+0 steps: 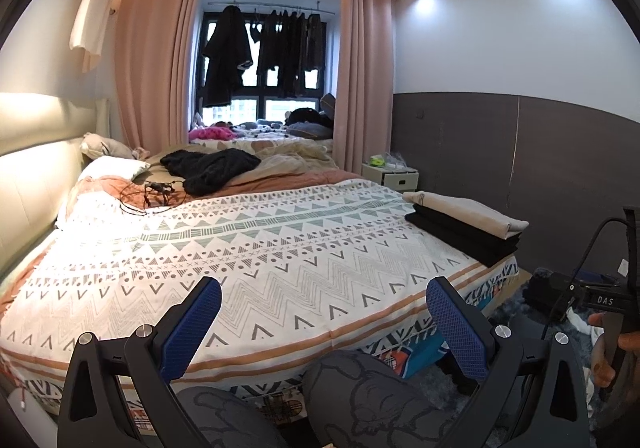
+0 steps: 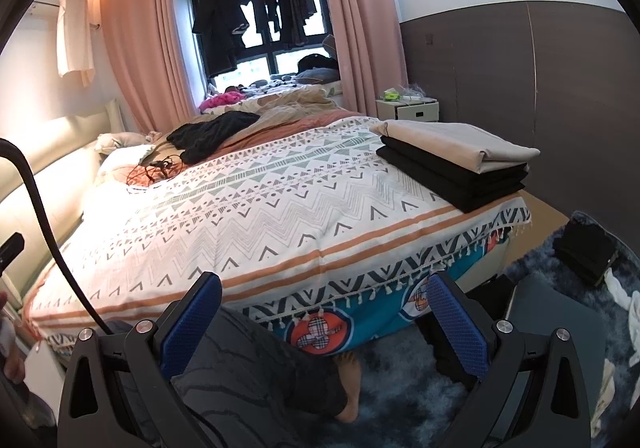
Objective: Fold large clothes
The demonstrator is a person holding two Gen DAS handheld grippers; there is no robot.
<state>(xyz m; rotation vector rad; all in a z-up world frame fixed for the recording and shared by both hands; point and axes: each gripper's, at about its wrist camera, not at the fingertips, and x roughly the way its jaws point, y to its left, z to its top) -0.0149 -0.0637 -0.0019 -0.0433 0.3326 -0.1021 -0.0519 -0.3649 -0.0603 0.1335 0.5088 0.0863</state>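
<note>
A bed with a white patterned bedspread (image 1: 260,248) (image 2: 248,216) fills both views. A folded stack, a beige garment (image 1: 472,214) (image 2: 452,142) on black ones (image 1: 464,238) (image 2: 452,180), lies at the bed's right corner. A loose black garment (image 1: 208,166) (image 2: 212,136) lies crumpled at the far side near the pillows. My left gripper (image 1: 324,322) is open and empty, held low in front of the bed's near edge. My right gripper (image 2: 324,322) is open and empty, above the floor by the bed's edge.
My knees (image 1: 360,392) and a bare foot (image 2: 348,396) are below the grippers. Cables (image 1: 152,194) lie near the pillows. A white nightstand (image 2: 412,110) stands by the grey wall. Dark items and white cloth (image 2: 588,252) lie on the blue rug at the right.
</note>
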